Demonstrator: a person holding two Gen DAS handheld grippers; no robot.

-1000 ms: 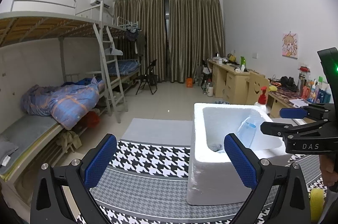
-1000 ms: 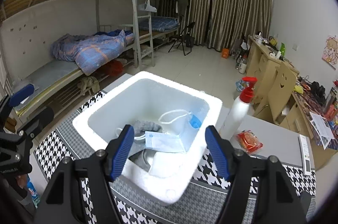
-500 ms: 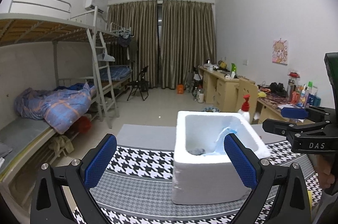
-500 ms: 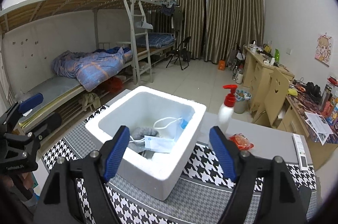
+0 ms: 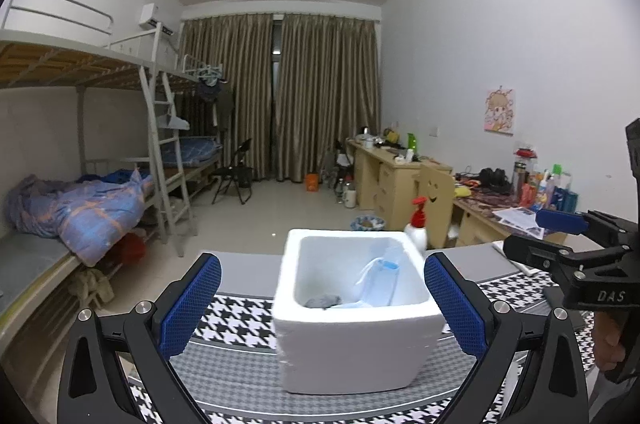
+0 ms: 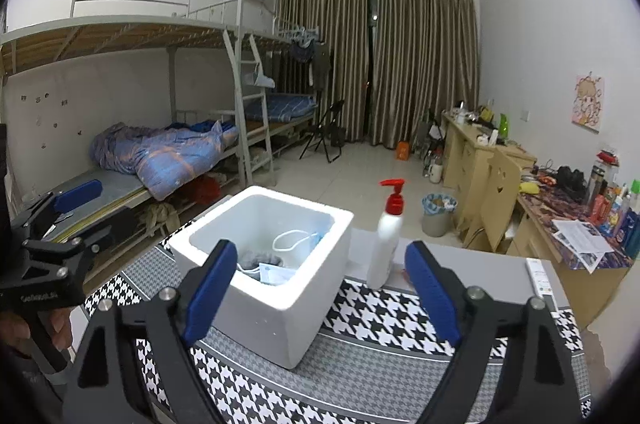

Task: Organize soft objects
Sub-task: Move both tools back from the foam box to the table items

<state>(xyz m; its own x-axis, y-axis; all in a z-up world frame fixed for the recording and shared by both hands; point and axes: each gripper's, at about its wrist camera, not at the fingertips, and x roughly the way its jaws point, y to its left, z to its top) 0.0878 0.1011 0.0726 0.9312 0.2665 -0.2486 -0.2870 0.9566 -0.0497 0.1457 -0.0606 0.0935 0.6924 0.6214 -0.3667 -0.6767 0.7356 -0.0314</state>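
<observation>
A white foam box (image 5: 352,320) stands on the houndstooth cloth (image 5: 240,328); it also shows in the right wrist view (image 6: 288,304). Inside lie blue face masks (image 5: 378,284) and a grey cloth (image 5: 323,301); the right wrist view shows the masks (image 6: 276,274) and the grey cloth (image 6: 258,259). My left gripper (image 5: 322,304) is open and empty, held back from the box. My right gripper (image 6: 320,292) is open and empty, also back from the box. Each gripper shows at the edge of the other's view.
A white pump bottle with a red top (image 6: 387,236) stands right of the box. A white remote (image 6: 538,278) lies at the table's right edge. A bunk bed (image 6: 160,160) stands left, desks (image 6: 480,160) right, a bin (image 6: 438,214) on the floor.
Both grippers have pulled back and risen away from the box, which now looks smaller and farther. Both stay open and empty.
</observation>
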